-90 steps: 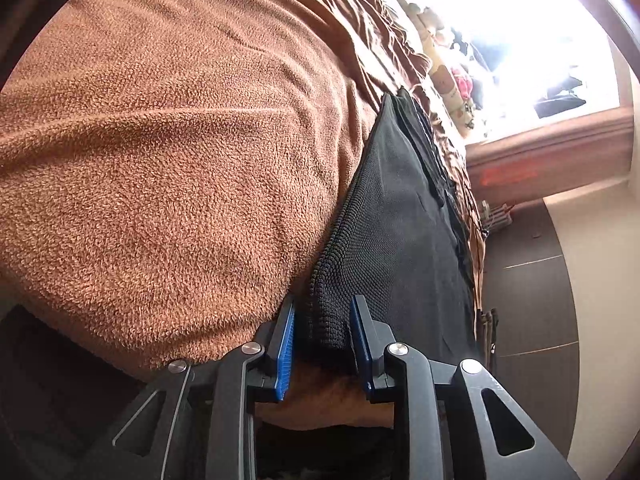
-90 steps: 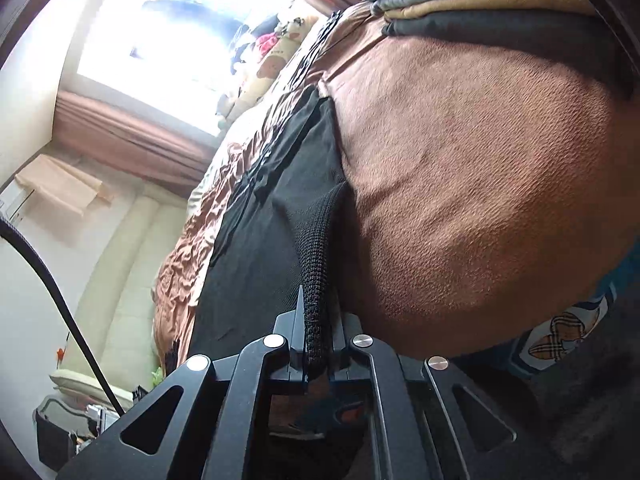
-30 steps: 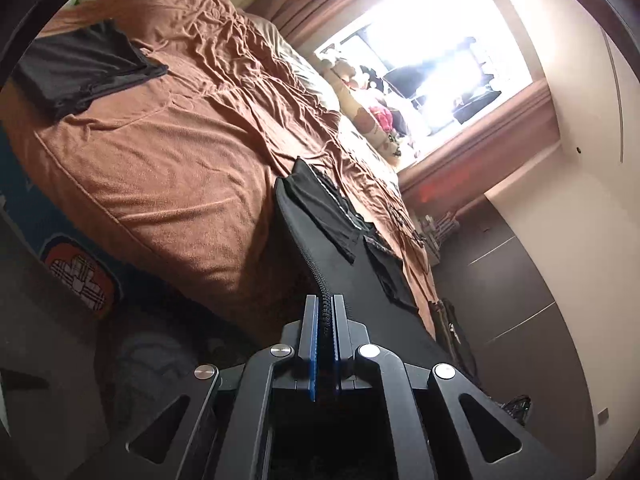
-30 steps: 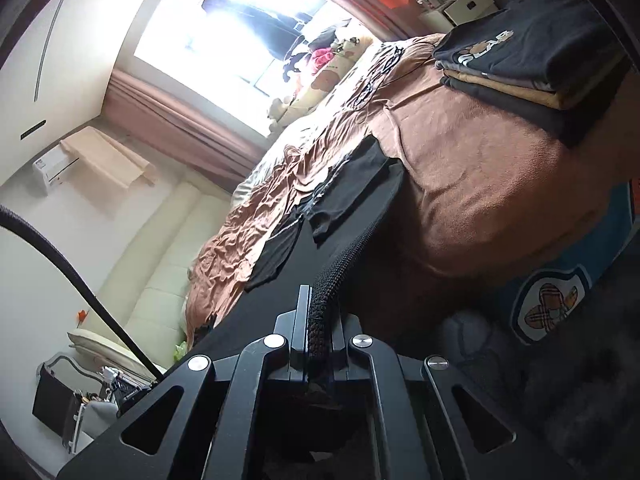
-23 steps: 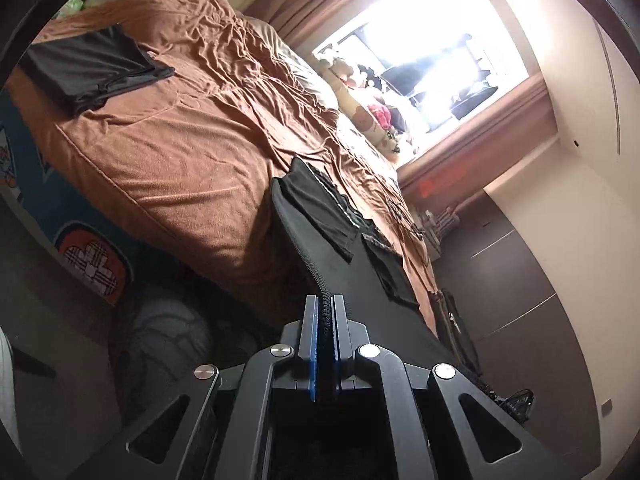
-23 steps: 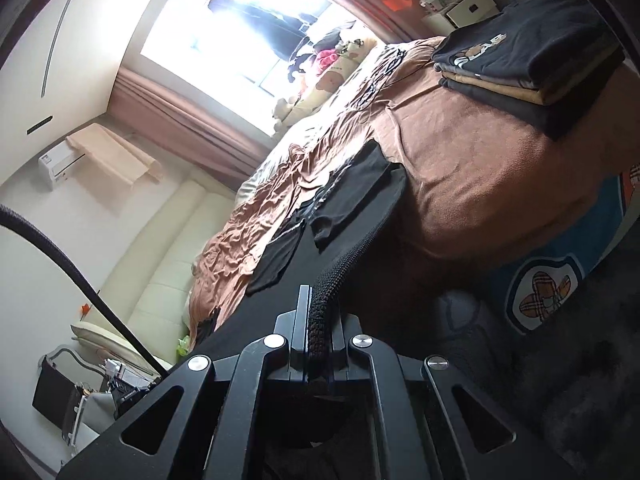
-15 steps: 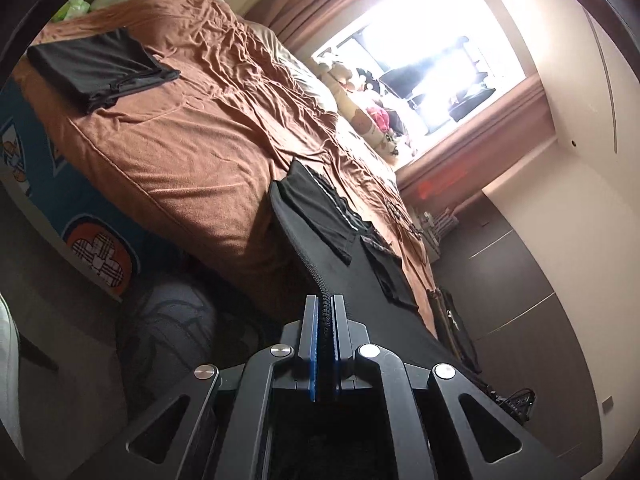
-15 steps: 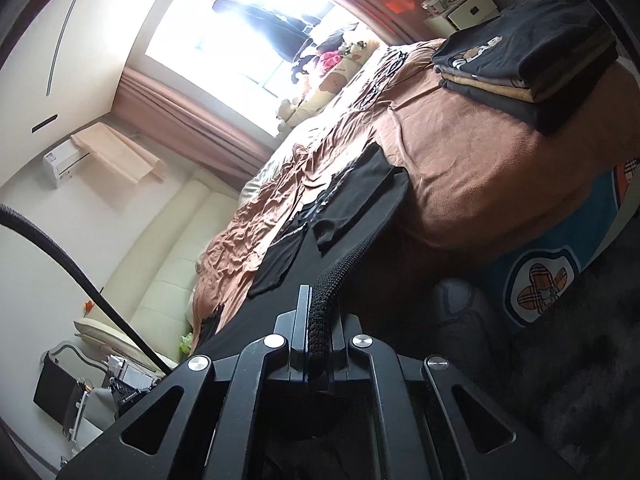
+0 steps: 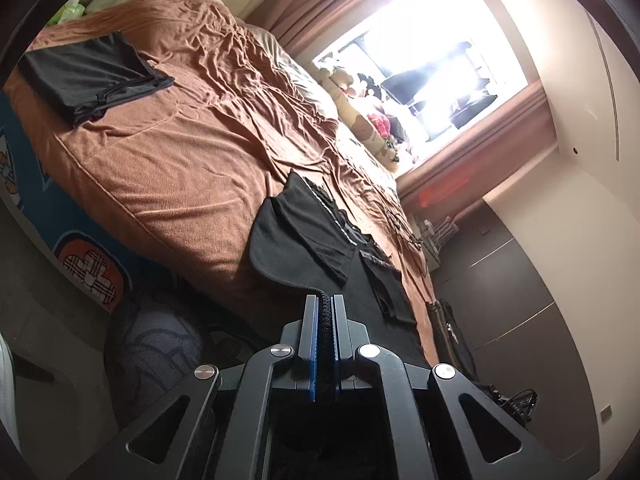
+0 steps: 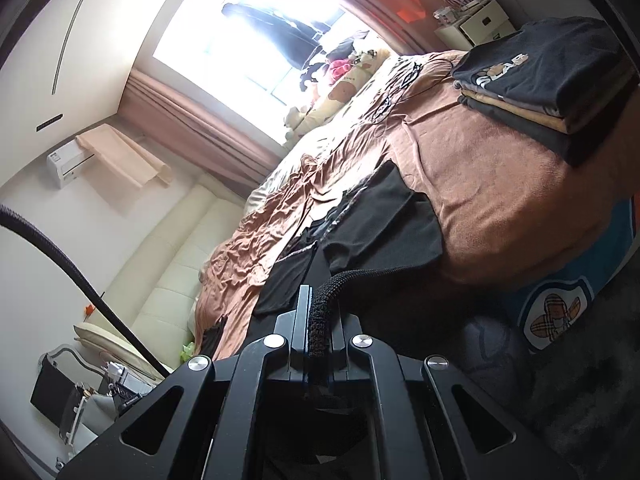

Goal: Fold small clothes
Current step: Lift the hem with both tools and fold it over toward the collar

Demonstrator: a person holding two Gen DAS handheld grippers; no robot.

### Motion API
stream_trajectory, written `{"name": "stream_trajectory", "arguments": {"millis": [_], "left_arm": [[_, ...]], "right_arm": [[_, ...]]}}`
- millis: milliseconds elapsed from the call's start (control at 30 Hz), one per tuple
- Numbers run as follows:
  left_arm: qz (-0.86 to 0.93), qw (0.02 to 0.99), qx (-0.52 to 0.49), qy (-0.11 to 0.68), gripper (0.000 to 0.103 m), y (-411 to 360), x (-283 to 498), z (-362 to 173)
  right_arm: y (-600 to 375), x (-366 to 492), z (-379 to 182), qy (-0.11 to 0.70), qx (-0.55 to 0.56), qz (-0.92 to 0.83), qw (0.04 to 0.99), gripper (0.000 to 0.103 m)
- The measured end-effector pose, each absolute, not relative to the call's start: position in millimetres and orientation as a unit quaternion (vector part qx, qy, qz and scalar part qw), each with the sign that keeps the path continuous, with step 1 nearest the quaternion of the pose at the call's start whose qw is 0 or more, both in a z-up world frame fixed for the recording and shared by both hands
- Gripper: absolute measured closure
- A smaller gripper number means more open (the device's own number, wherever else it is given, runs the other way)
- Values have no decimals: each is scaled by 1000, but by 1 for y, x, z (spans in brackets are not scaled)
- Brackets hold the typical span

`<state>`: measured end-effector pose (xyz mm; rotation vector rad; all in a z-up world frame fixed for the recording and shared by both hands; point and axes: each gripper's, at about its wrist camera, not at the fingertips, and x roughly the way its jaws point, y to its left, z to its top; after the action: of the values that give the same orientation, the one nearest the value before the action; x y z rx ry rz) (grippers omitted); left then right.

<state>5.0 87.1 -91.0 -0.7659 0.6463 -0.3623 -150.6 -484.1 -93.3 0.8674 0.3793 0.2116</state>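
Your left gripper [image 9: 325, 304] pinches the ribbed hem of the black garment [image 9: 308, 236], lifted off the brown bed [image 9: 168, 160]'s near edge. Your right gripper [image 10: 318, 300] clamps the hem's other corner; folded stack [image 10: 536, 80] far right.

Change over 3 s. The left gripper [image 9: 325, 308], then open around the ribbed hem of the black garment [image 9: 320, 248] low against the brown bedspread [image 9: 172, 152], is now clamped on that hem and raised well above and back from the bed. The right gripper [image 10: 318, 300] has risen and drawn back likewise. Both views have widened from close fabric to the whole bed: the folded dark garment [image 9: 88, 76] at the far corner, the stack of folded clothes [image 10: 548, 80], the window [image 10: 248, 40] and the rug [image 10: 560, 320] have come into view. Within the last 0.5 s the hem [image 10: 352, 276], formerly taut and straight, bows slack between the grippers.
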Motion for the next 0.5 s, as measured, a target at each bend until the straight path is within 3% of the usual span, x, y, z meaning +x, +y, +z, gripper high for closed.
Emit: {"name": "stream_trajectory", "arguments": {"millis": [500], "left_arm": [[-161,866,-334,334,98,76,114,-66]], "right_arm": [[-495,-46,-71,203,412,82,884,101]]}}
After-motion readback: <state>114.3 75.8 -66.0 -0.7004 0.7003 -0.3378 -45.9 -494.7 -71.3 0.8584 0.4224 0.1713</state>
